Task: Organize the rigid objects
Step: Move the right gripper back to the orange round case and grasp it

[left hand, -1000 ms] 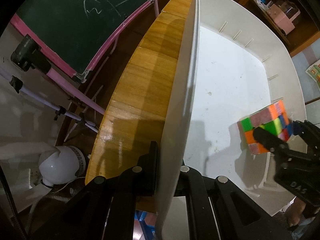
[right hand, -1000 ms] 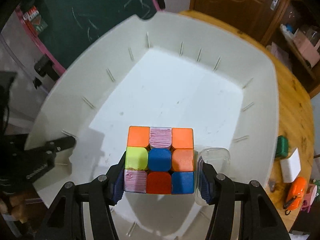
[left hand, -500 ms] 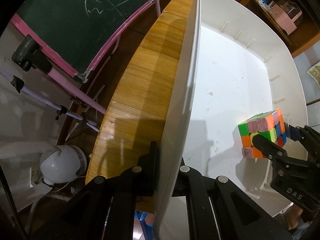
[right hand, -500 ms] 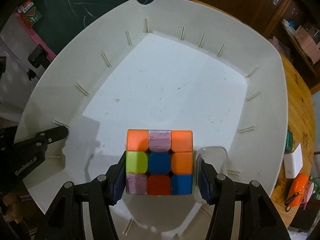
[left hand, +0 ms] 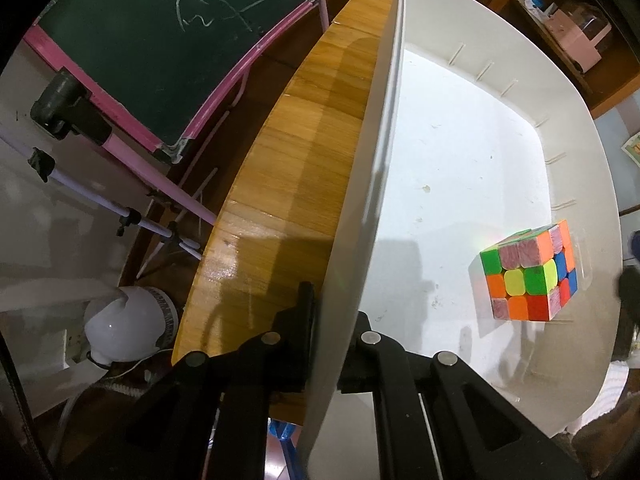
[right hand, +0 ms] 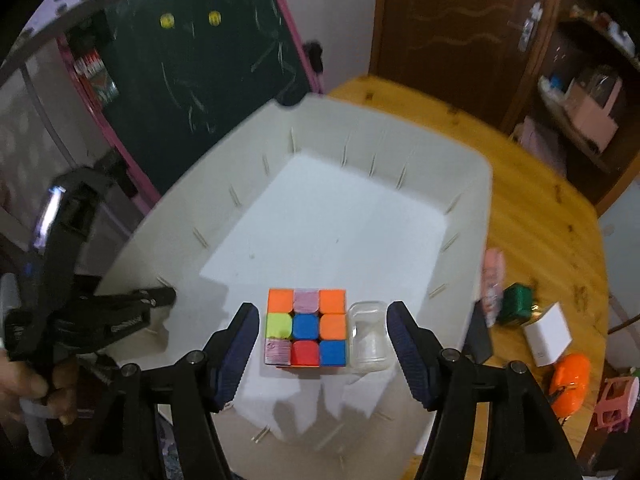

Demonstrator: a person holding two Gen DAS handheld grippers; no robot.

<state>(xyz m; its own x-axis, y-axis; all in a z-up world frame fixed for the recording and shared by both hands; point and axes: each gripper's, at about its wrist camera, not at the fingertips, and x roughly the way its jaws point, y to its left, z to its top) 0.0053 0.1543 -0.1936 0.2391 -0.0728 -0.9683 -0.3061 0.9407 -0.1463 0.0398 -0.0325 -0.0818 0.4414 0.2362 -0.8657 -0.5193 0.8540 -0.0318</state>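
A multicoloured puzzle cube [right hand: 306, 327] rests on the floor of a big white plastic bin [right hand: 192, 216], beside a small clear box [right hand: 369, 336]. The cube also shows in the left wrist view [left hand: 528, 276] near the bin's right wall. My right gripper [right hand: 318, 350] is open above the cube, its fingers wide on either side and not touching it. My left gripper [left hand: 332, 320] is shut on the bin's near left rim [left hand: 360, 208]; it shows in the right wrist view [right hand: 136, 312] at the left wall.
The bin stands on a round wooden table [right hand: 536, 216]. To its right lie a green object [right hand: 516, 304], a white box [right hand: 548, 334], an orange item [right hand: 570, 376] and a pink toy [right hand: 616, 400]. A green chalkboard [left hand: 168, 40] stands left of the table.
My right gripper opened, let go of the cube and pulled back and up. The cube now rests on the bin floor. My left gripper kept its hold on the rim.
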